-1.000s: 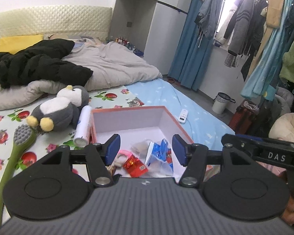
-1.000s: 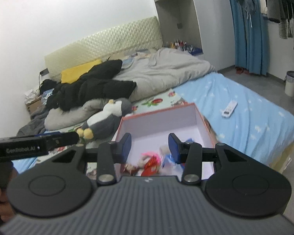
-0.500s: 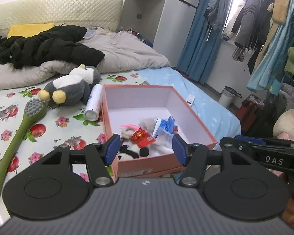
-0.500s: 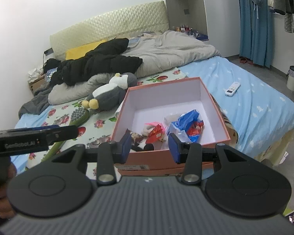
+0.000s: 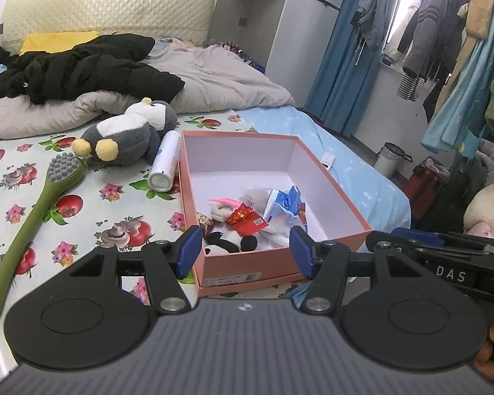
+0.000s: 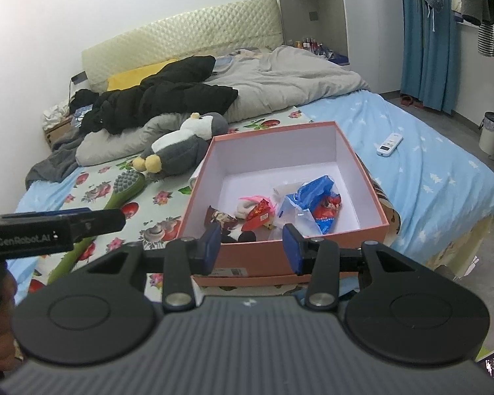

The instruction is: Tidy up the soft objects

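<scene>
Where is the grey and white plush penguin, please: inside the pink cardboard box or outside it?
Outside: the grey and white plush penguin lies on the floral sheet beside the pink cardboard box.

Daylight pours in through the window [image 5: 408,16] at upper right of the left wrist view, blown out to white behind the hanging clothes [image 5: 444,33]. The room is evenly bright, shadows soft and faint on the bed [image 5: 82,204]. Both views are sharp, without motion blur. Fisheye distortion bends the wardrobe [image 6: 372,16] and curtain [image 6: 425,33], and the corners darken to black.
</scene>
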Demonstrator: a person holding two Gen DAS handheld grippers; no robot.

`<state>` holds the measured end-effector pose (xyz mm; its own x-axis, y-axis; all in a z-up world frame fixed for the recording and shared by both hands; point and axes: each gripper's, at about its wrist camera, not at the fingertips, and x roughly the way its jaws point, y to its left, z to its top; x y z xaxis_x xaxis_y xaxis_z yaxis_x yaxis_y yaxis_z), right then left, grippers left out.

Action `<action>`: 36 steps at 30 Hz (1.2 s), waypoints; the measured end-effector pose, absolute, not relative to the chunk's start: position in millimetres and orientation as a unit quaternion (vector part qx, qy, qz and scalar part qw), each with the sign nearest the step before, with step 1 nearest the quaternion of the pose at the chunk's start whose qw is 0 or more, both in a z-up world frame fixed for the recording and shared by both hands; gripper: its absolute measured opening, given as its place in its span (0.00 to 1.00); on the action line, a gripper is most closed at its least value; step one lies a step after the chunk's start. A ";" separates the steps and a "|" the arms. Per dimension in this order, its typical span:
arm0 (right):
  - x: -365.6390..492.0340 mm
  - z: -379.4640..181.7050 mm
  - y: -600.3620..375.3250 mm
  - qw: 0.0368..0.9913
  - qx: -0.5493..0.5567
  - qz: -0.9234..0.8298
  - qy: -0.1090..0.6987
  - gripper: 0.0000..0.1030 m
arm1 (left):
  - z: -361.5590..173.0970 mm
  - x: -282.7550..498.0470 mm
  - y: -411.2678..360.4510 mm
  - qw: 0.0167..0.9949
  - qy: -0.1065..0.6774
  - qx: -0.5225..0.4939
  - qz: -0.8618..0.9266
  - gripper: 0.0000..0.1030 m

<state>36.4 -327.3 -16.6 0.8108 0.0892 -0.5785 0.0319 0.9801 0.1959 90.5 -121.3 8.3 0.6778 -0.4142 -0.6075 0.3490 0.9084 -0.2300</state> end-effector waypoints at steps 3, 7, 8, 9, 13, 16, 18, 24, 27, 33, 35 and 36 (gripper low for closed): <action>37.1 -17.4 -327.2 0.947 0.093 0.009 0.308 0.43 | 6.8 90.6 -120.2 0.915 0.344 -0.046 -0.207 0.63; 40.6 -18.6 -328.3 0.946 0.093 0.008 0.312 0.47 | 7.2 91.4 -117.6 0.915 0.346 -0.046 -0.202 0.71; 41.3 -18.7 -328.3 0.945 0.093 0.007 0.313 0.58 | 7.5 91.9 -117.3 0.916 0.345 -0.046 -0.200 0.78; 41.9 -18.9 -328.9 0.945 0.096 0.007 0.313 0.67 | 8.3 91.9 -117.3 0.917 0.343 -0.045 -0.197 0.81; 41.3 -19.4 -329.7 0.946 0.101 0.011 0.308 0.96 | 8.8 93.7 -114.5 0.918 0.344 -0.049 -0.192 0.91; 40.8 -18.6 -329.3 0.948 0.092 0.004 0.305 0.96 | 8.7 94.6 -113.6 0.920 0.342 -0.046 -0.184 0.95; 40.5 -18.5 -329.5 0.949 0.086 -0.001 0.303 0.96 | 8.3 95.2 -113.4 0.921 0.342 -0.042 -0.180 0.97; 42.1 -19.3 -331.2 0.949 0.083 -0.006 0.303 0.99 | 7.1 97.7 -113.7 0.921 0.347 -0.032 -0.174 0.99; 40.7 -18.7 -330.9 0.951 0.082 -0.009 0.299 0.99 | 7.0 98.7 -115.4 0.919 0.353 -0.028 -0.174 0.99; 41.5 -18.6 -331.6 0.951 0.080 -0.012 0.298 1.00 | 5.1 98.8 -117.9 0.917 0.357 -0.025 -0.175 1.00; 41.4 -18.7 -331.8 0.951 0.079 -0.012 0.298 1.00 | 5.1 98.1 -118.6 0.919 0.355 -0.022 -0.170 1.00; 41.0 -18.7 -331.9 0.952 0.080 -0.010 0.296 1.00 | 5.7 97.2 -119.5 0.921 0.352 -0.017 -0.168 1.00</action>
<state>41.0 -331.9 -18.7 0.8243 0.0285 -0.5655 0.0659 0.9871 0.1458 97.2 -119.5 5.7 0.6953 -0.3213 -0.6429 0.2972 0.9430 -0.1499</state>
